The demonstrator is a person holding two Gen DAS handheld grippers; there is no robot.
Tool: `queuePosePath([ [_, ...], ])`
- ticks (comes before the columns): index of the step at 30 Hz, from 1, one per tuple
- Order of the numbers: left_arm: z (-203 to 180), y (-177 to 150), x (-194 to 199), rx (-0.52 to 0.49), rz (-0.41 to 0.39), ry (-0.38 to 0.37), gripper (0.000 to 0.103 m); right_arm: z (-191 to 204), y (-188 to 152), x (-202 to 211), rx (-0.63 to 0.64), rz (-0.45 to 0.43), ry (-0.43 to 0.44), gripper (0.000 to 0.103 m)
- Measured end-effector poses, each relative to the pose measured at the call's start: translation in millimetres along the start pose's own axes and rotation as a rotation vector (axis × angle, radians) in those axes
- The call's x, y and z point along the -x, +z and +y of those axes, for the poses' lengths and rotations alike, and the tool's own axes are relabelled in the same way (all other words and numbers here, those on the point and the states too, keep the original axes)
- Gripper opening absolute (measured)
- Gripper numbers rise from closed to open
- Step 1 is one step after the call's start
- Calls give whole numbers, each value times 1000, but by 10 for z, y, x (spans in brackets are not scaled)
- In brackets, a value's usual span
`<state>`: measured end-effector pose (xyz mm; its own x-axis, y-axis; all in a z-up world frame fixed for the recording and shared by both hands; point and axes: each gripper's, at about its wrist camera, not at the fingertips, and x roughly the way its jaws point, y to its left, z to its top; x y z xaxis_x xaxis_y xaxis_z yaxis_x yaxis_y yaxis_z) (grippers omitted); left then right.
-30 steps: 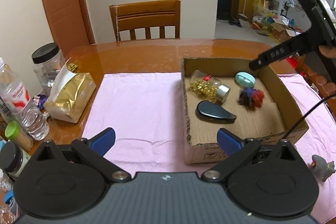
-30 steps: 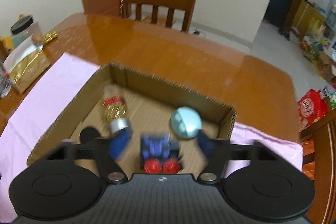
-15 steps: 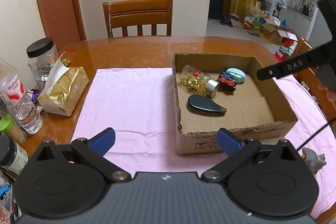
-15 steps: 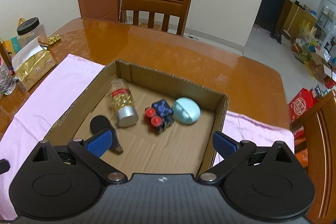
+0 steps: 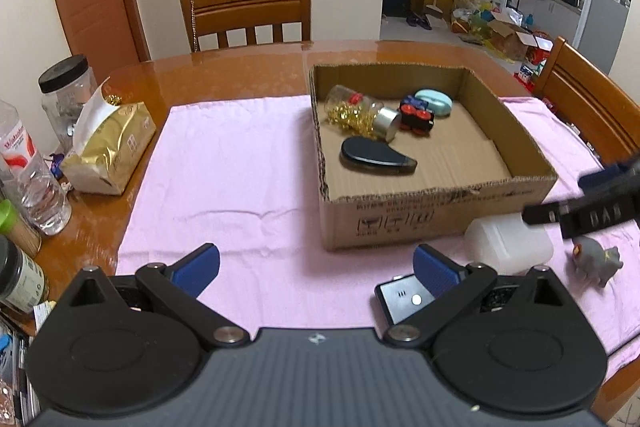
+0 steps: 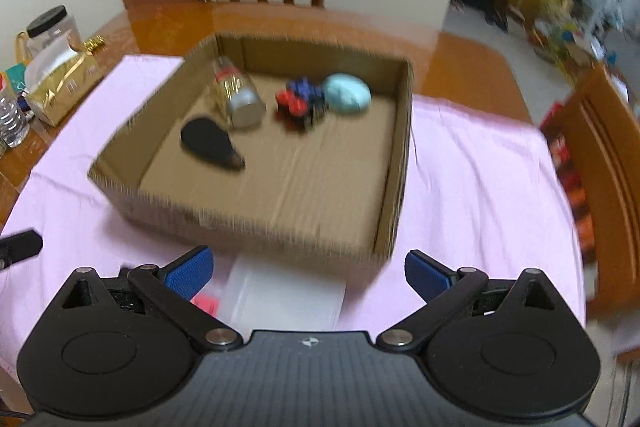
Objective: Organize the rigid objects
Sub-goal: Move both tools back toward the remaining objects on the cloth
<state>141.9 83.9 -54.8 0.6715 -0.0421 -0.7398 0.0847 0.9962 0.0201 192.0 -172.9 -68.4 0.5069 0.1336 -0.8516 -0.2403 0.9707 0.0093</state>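
Note:
An open cardboard box stands on a pink cloth. In it lie a jar of gold bits, a black teardrop object, a blue and red cube toy and a pale teal egg-shaped case. In front of the box lie a white plastic container, a black flat device and a grey animal figure. My left gripper is open and empty. My right gripper is open above the white container.
A gold tissue pack, jars and a water bottle crowd the table's left side. Wooden chairs stand at the far side and at the right. The pink cloth covers the near half of the table.
Both grippers have pulled back toward the table's near edge. The right gripper has left the box and dropped low in front of it. The white container, black device and grey figure have come into view.

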Motion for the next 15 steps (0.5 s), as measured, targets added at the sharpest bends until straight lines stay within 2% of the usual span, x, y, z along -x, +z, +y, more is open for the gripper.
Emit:
queuePosePath([
  [6,-30,-60,-5,-27,3,-11,102,8,-345,-187,-67,94,3,103],
  [9,-29,-62,-40,-14,24,-16,102,28,-400,-308,-71,123,-26,103],
  [15,-52,-110,-114,-11,67,-40,102,54,-463,-481,-91,163,-11,103],
])
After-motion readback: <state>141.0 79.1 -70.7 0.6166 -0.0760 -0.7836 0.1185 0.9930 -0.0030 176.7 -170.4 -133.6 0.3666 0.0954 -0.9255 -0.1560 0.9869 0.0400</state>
